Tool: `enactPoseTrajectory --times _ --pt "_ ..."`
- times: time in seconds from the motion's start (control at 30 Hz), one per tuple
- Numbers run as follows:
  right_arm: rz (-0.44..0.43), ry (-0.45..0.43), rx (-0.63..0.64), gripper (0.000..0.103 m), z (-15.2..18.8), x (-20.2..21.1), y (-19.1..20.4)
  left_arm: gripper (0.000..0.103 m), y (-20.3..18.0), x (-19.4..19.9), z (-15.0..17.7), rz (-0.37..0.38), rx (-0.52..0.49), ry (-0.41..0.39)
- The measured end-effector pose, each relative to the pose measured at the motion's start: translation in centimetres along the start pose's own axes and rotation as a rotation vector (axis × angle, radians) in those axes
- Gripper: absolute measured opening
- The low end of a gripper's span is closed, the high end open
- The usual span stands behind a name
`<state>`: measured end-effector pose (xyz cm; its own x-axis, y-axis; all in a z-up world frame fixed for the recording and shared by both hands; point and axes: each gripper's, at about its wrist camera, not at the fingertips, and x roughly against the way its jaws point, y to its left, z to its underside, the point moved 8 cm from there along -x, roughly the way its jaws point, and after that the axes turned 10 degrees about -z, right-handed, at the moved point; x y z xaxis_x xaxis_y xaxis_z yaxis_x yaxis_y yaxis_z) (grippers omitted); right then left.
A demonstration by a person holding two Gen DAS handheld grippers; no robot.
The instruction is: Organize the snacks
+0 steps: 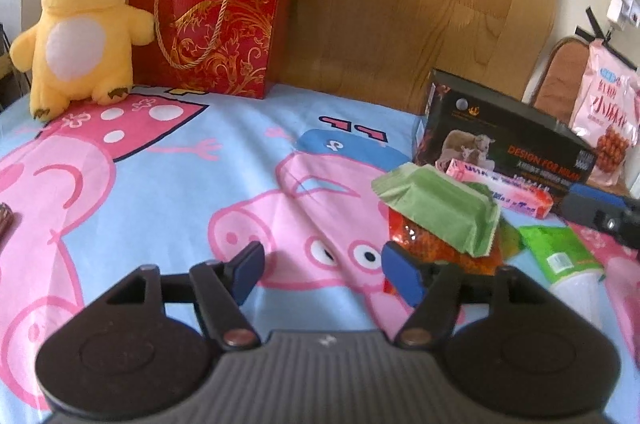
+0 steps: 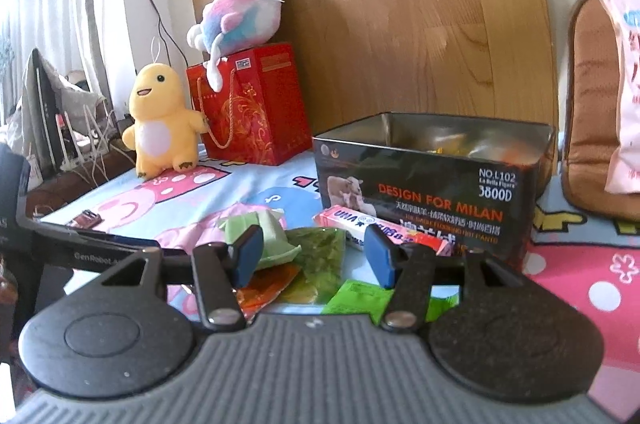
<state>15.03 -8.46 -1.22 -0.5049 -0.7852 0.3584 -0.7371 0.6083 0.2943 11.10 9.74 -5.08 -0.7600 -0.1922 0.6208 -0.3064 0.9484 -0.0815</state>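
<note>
Beside the black tin (image 2: 432, 179), our grippers (image 1: 322, 266) (image 2: 316, 256) gape empty; the green packet (image 1: 436, 207) maybe slips off its pile.

A wide stretch of bed sheet (image 1: 160, 183) is lying clear toward the yellow plush (image 1: 78, 23) and red gift box (image 1: 212, 23). Rightward, the snack pile (image 1: 440, 220) is crowding against the open black tin (image 2: 432, 183), blocking passage there.

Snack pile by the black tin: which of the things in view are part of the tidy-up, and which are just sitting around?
Job:
green packet
orange packet
pink bar
bright green packet
black tin, open-topped

Lying about:
yellow plush
pastel plush
red gift bag
</note>
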Motion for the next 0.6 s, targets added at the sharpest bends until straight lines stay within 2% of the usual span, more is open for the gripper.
enactPoseTrajectory --times 0.2,0.33,0.4,0.47,0.6 --pt "-0.02 0.028 0.137 0.058 0.2 -0.3 2.0 0.066 1.9 0.1 -0.5 0.108 0.141 0.005" --pt "-0.057 0.093 0.086 0.057 -0.1 -1.7 2.8 0.066 2.6 0.3 -0.7 0.175 0.197 -0.006" --pt "-0.056 0.119 0.106 0.057 -0.5 -2.7 3.5 0.066 2.7 0.3 -0.8 0.205 0.214 -0.01" --pt "-0.03 0.159 0.162 0.058 -0.5 -4.0 4.2 0.067 3.0 0.4 -0.9 0.236 0.234 -0.009" --pt "-0.017 0.306 0.277 0.058 0.2 -7.3 5.2 0.067 3.4 0.3 -0.9 0.294 0.279 0.002"
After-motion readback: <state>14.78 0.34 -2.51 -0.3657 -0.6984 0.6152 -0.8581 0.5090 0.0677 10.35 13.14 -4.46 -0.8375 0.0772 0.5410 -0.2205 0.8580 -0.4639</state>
